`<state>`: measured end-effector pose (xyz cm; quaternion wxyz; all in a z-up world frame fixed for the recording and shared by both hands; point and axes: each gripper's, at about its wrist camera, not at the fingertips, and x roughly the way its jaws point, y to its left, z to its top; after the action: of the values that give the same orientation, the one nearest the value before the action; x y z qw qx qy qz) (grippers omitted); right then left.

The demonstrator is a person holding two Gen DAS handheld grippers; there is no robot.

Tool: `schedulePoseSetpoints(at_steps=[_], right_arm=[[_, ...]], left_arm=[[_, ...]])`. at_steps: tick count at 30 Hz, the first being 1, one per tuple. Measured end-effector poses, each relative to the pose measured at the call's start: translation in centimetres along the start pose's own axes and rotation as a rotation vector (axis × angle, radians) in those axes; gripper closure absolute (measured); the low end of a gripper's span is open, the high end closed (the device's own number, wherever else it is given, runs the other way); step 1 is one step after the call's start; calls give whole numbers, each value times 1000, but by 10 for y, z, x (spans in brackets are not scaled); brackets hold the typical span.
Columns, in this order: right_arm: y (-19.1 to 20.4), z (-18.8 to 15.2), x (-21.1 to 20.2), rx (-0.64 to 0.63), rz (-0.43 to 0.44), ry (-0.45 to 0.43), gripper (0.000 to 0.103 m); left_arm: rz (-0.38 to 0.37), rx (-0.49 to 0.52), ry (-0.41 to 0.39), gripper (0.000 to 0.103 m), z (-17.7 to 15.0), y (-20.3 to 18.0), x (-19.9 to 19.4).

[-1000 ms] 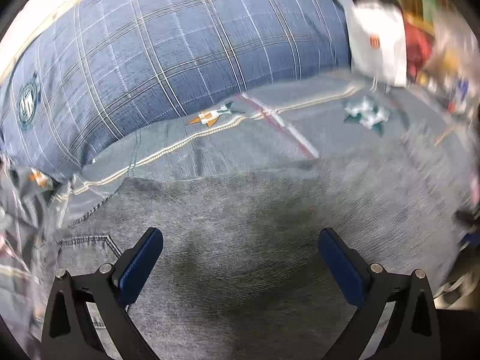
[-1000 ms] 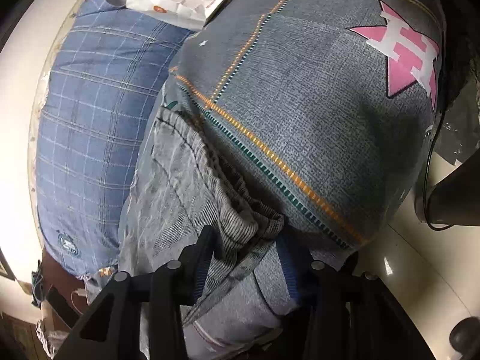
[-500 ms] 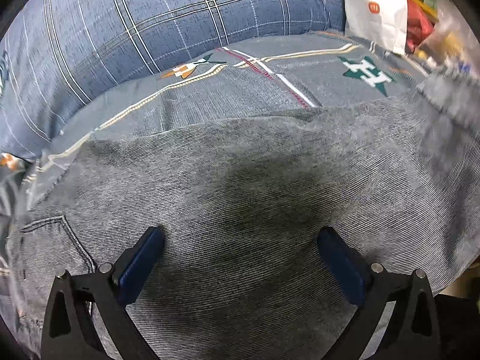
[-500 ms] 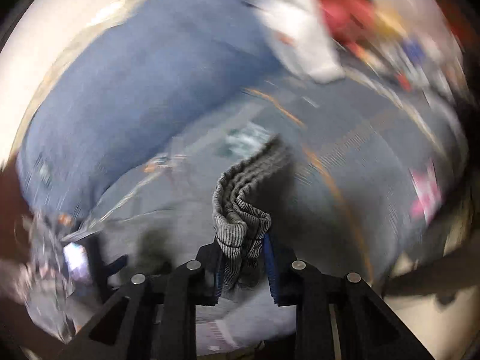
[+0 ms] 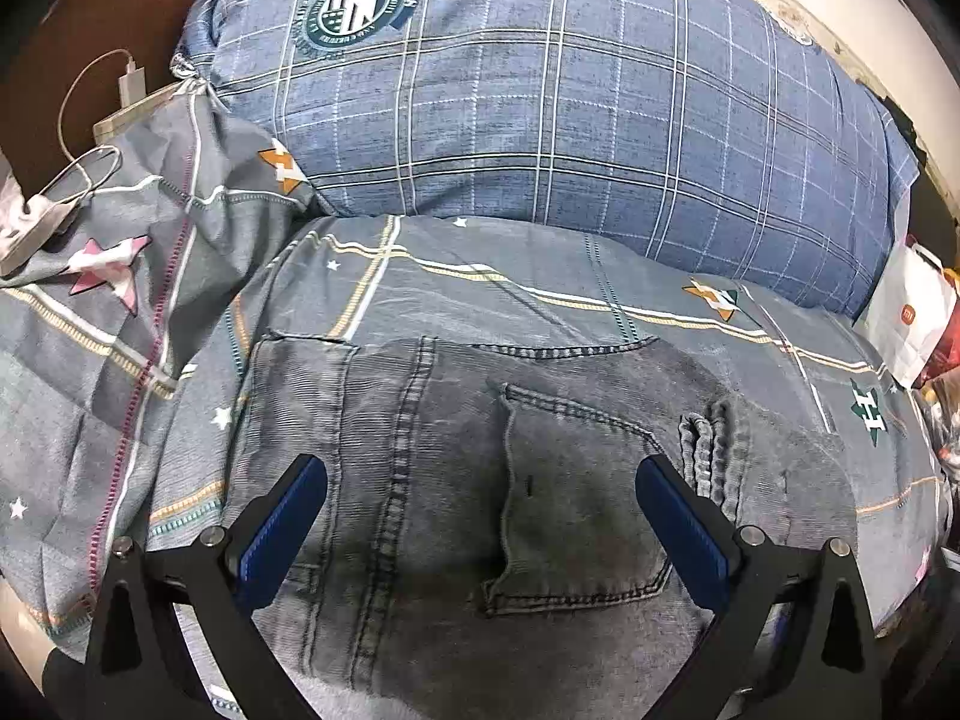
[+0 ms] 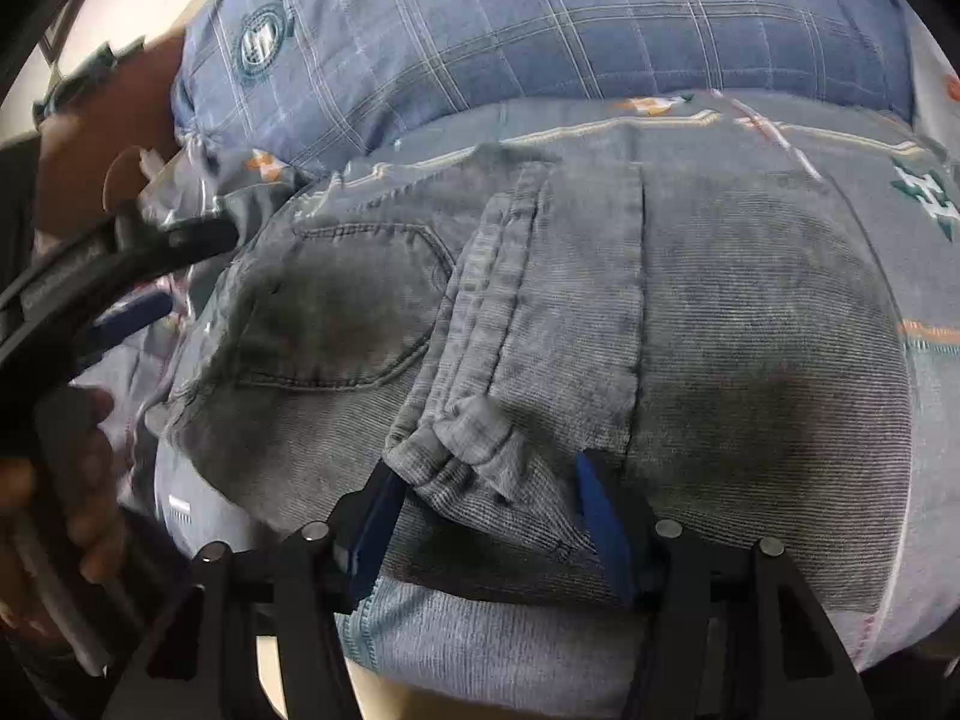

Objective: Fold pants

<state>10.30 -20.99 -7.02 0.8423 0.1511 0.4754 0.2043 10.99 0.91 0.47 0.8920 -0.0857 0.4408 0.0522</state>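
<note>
Grey denim pants (image 5: 432, 450) lie folded on the patterned bed sheet, back pocket (image 5: 576, 492) up. My left gripper (image 5: 480, 480) is open, its blue pads hovering over the pocket area, holding nothing. In the right wrist view the pants (image 6: 750, 312) fill the middle, with a folded-over layer and bunched hem (image 6: 468, 438). My right gripper (image 6: 486, 480) has opened around that bunched hem; the jaws stand apart on either side of it. The left gripper (image 6: 120, 276) shows at the left edge there.
A blue plaid pillow (image 5: 570, 90) lies behind the pants. A rumpled grey quilt (image 5: 120, 312) is at the left, with a white charger and cable (image 5: 108, 96). A white paper bag (image 5: 906, 318) stands at the far right.
The right gripper carried the bunched pants end over, laid it on the rest and opened. The left gripper swung left and now sees the back pocket.
</note>
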Motion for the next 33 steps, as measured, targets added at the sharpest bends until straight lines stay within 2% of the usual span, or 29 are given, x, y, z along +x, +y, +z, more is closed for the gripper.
schedulePoseSetpoints(at_steps=[3,5,8,10,11,12,13,14,17,21,22,24,25,26,27,30,33], right_arm=[[-32,2,-32,143,93,-53,37],[-51,2,-57,206,109,-110,37],[-96,1,-83,357,155,-176,31],[-124,-8,-70,458,216,-103,28],[-133,-12,-50,489,205,-6,27],[-138,-16,-38,499,189,43,31],[-139,-16,-39,488,190,27,32],[-135,-9,-45,458,185,33,32],[-123,22,-69,373,154,-36,32],[-126,73,-65,360,237,-89,28],[-131,84,-50,367,259,-68,27],[-151,95,-22,394,218,5,26],[-162,96,1,411,175,56,27],[-169,95,5,445,223,21,28],[-171,96,-2,461,242,-4,28],[-160,89,-35,426,211,-73,28],[-149,60,-66,407,269,-94,28]], left_arm=[[-67,55,4,1,0,-29,-5],[-141,103,8,1,-4,-55,-12],[-179,207,15,0,-14,-95,-7],[-129,283,40,0,-30,-116,5],[-79,327,88,0,-42,-125,22],[-35,368,151,0,-54,-130,41],[7,405,236,0,-67,-132,64],[-29,362,165,0,-70,-125,61],[-23,370,166,0,-72,-124,58],[-32,374,156,0,-74,-123,56],[-31,375,150,0,-75,-123,54],[-26,372,146,0,-76,-124,53],[-24,370,145,0,-77,-123,53],[-22,372,144,0,-77,-125,53],[-24,373,138,0,-77,-125,53],[-36,371,139,0,-76,-125,57],[-40,370,130,0,-78,-122,53]])
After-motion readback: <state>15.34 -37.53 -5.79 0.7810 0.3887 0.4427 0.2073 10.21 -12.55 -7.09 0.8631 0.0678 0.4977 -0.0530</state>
